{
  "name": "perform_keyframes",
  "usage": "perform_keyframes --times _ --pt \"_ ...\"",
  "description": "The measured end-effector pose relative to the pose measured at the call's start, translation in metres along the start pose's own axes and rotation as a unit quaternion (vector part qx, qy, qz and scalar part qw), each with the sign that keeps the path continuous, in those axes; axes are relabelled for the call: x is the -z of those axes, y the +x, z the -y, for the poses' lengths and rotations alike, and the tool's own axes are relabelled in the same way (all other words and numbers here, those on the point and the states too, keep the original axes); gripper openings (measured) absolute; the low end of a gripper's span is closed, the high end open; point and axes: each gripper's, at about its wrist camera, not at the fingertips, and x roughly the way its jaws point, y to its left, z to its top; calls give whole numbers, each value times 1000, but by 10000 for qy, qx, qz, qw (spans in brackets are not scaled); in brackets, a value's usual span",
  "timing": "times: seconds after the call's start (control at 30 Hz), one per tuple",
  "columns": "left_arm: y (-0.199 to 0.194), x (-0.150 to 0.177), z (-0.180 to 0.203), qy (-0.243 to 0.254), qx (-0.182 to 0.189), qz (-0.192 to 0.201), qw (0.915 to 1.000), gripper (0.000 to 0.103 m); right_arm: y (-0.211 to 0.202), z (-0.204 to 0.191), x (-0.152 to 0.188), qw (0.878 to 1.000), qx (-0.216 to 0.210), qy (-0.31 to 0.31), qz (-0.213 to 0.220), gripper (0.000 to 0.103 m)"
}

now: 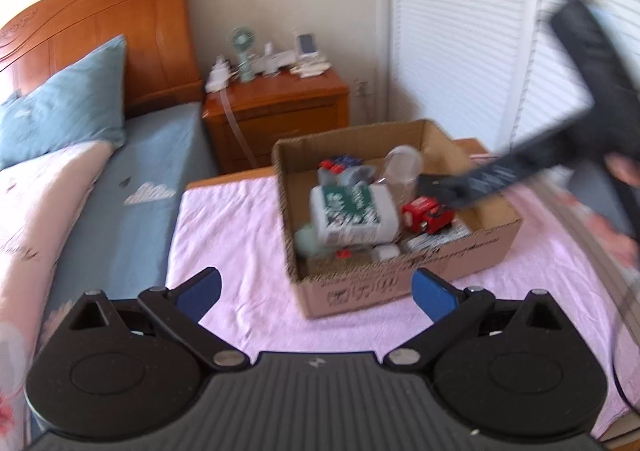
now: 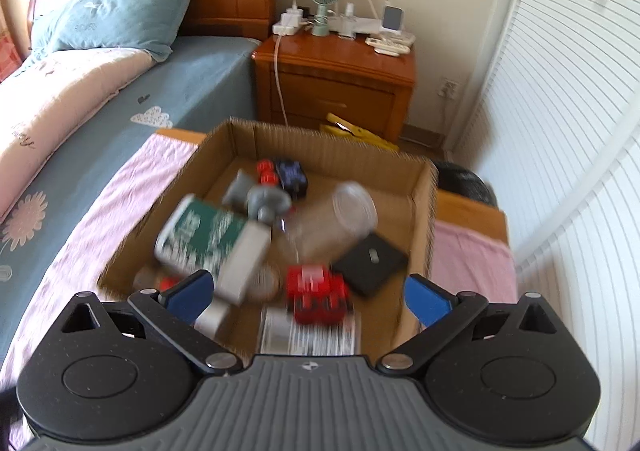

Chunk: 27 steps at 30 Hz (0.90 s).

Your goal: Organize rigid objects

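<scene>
An open cardboard box (image 1: 400, 283) (image 2: 324, 149) sits on a table with a pink cloth (image 1: 232, 219). It holds a green and white bottle (image 1: 352, 217) (image 2: 212, 239), a red toy truck (image 1: 426, 213) (image 2: 316, 293), a clear plastic cup (image 1: 402, 167) (image 2: 340, 217), a grey toy (image 2: 258, 197), a dark blue block (image 2: 292, 177) and a black square piece (image 2: 370, 263). My left gripper (image 1: 316, 291) is open and empty, before the box's near left corner. My right gripper (image 2: 308, 295) is open and empty, above the box; it looks blurred in the left wrist view (image 1: 480, 181).
A bed with a blue sheet (image 1: 132, 211) and pillow (image 2: 120, 11) lies to the left. A wooden nightstand (image 2: 340, 79) with a small fan (image 2: 322, 5) and chargers stands behind the box. White slatted doors (image 2: 560, 131) are at the right. A yellow object (image 2: 356, 133) lies behind the box.
</scene>
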Motion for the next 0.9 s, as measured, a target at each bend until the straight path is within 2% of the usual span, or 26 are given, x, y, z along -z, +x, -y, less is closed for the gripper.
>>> perform_keyframes --times 0.13,0.23,0.37,0.5,0.67,0.9 --pt "-8 8 7 -105 -298 -44 9995 101 -31 0 41 9993 162 327 -34 103" --pt "-14 16 11 -277 -277 -97 9992 101 -50 -2 70 9978 300 587 65 103" --pt "-20 22 17 -457 -223 -168 9986 101 -69 2 96 9948 260 977 146 103" --pt "-24 23 25 -463 -264 -127 9985 101 -81 0 107 9926 367 1124 263 103" --pt "-24 22 32 -393 -297 -123 9987 101 -90 3 113 9896 286 1356 375 103" --pt "-24 21 32 -516 -290 -103 9982 101 -90 2 114 9895 370 1343 381 103"
